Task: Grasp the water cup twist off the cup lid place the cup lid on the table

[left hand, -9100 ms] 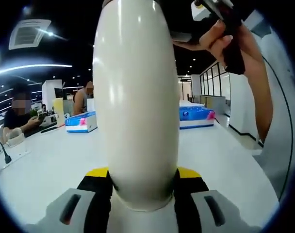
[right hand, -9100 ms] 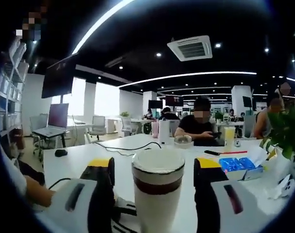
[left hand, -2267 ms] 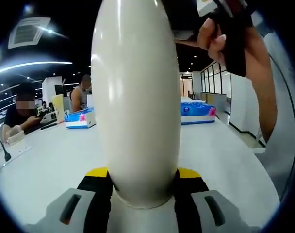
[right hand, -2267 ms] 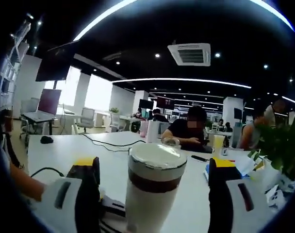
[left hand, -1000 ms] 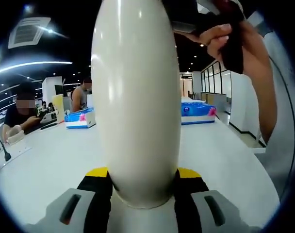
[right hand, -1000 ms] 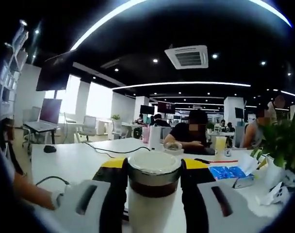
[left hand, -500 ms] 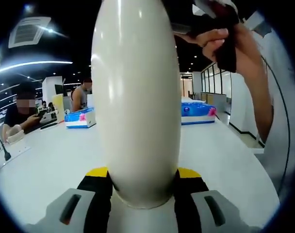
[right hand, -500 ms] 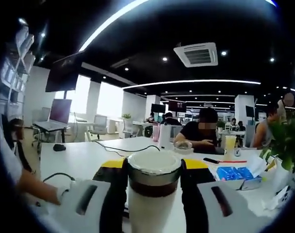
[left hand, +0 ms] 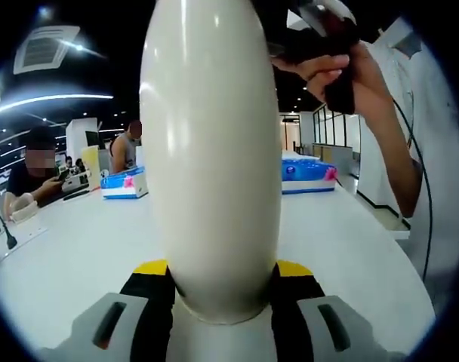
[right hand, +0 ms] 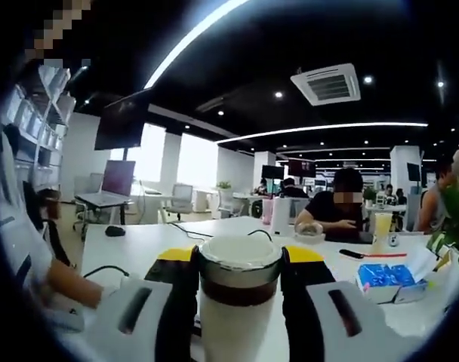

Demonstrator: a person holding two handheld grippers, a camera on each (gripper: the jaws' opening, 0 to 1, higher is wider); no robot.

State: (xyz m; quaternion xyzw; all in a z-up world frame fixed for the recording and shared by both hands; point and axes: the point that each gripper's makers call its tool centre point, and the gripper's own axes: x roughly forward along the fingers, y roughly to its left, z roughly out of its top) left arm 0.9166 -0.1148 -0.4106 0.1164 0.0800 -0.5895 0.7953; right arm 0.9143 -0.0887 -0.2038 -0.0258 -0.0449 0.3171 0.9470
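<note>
Left claw [left hand: 222, 283] pinches glossy cream cup [left hand: 211, 151]; right claw [right hand: 239, 264] clamps its round lid [right hand: 239, 255], 12 o'clock. White matte bench [left hand: 78, 256], dark ceiling.

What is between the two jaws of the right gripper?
In the right gripper view, the cup lid sits between the jaws of the right gripper, which press against its two sides.

In my left gripper view, the water cup [left hand: 211, 151] is glossy cream-white, and my left gripper [left hand: 214, 298] is black with yellow tips and grey housings. At ten o'clock on the white table [left hand: 78, 249] sits a blue box with a pink patch [left hand: 126, 183]. In my right gripper view, the cup lid [right hand: 239, 260] is white over a silver band and dark brown ring.
</note>
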